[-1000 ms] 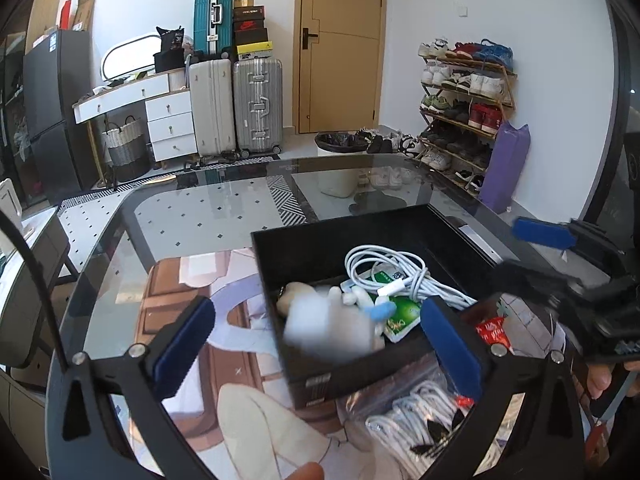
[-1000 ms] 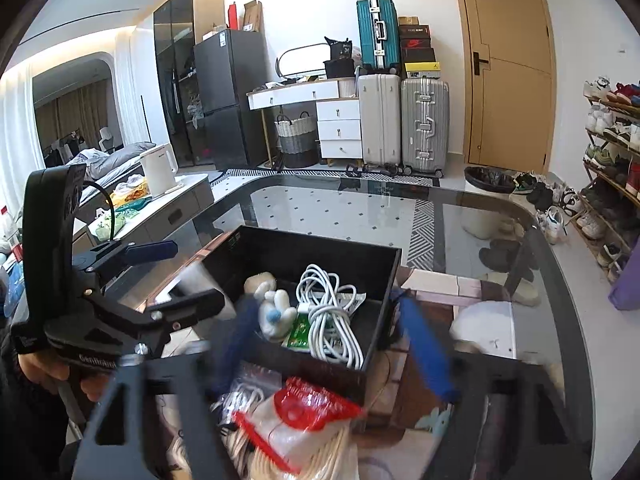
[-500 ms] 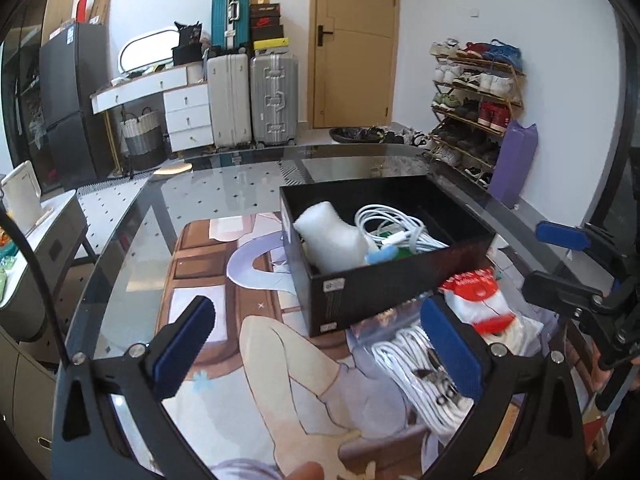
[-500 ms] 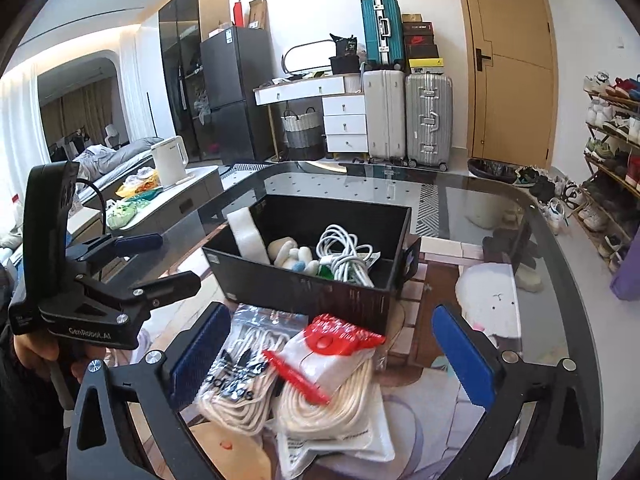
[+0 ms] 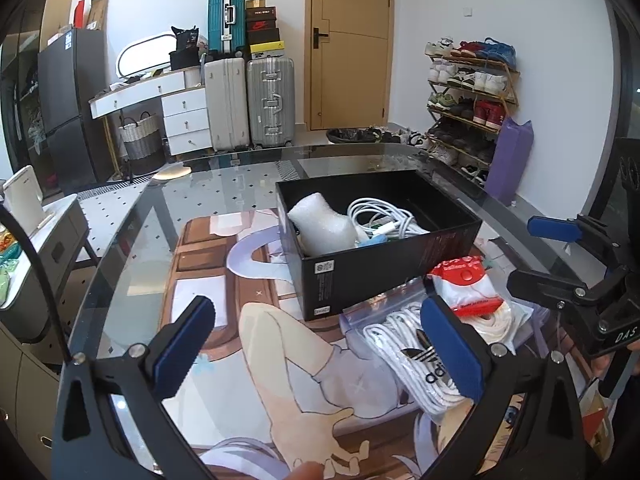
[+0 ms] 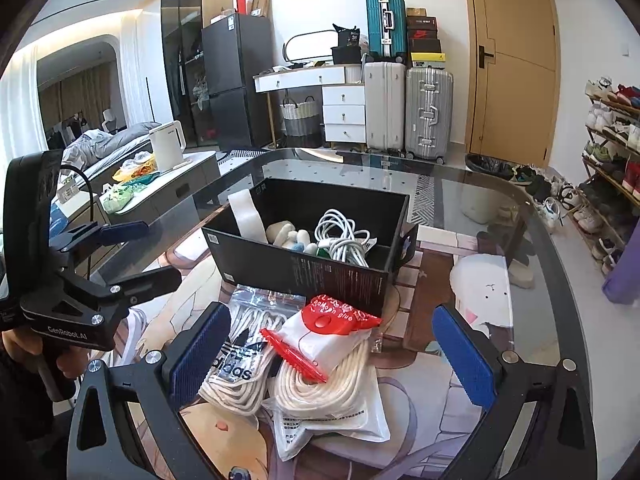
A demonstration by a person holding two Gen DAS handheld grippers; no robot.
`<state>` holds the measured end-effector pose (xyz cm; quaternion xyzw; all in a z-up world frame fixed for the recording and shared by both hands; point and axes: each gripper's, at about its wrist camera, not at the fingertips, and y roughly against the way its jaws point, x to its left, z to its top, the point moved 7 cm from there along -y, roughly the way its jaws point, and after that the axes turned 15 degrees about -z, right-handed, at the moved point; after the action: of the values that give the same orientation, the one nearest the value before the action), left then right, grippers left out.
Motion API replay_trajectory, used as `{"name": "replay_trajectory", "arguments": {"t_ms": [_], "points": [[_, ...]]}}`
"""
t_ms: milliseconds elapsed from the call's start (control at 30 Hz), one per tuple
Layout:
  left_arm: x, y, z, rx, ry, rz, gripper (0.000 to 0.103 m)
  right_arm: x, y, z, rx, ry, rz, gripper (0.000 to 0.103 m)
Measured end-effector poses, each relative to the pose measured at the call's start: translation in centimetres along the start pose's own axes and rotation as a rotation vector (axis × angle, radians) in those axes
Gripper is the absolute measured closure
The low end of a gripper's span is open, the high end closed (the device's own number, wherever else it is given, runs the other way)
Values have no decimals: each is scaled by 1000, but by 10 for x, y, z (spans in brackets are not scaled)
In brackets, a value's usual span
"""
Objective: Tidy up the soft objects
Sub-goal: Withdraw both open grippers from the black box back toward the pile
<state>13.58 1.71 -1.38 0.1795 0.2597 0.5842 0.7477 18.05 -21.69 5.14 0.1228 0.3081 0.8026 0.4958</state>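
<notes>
Left gripper [image 5: 320,348] and right gripper [image 6: 332,354], fingers apart, empty, right jaws just opened, black box [image 6: 304,268] hiding cable coil [image 6: 340,236] partly, bagged ropes [image 6: 320,376] in front, labels unreadable.

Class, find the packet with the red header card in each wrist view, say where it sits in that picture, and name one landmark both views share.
Left wrist view: the red-topped packet lies right of centre, just in front of the black box's near right corner.
Right wrist view: the packet sits at lower centre, before the box's front wall.
Shared landmark: the teal suitcase at the back wall.
</notes>
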Motion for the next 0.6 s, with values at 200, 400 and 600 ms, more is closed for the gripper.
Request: {"name": "replay_trajectory", "arguments": {"t_ms": [200, 400, 600], "points": [[-1, -4, -3, 14, 0, -15, 0, 0, -12, -8, 21, 46, -26, 1], [-3, -5, -4, 25, -16, -6, 0, -3, -19, -15, 54, 51, -19, 1], [-8, -6, -5, 33, -32, -12, 0, -2, -27, -19, 73, 44, -22, 1]]}}
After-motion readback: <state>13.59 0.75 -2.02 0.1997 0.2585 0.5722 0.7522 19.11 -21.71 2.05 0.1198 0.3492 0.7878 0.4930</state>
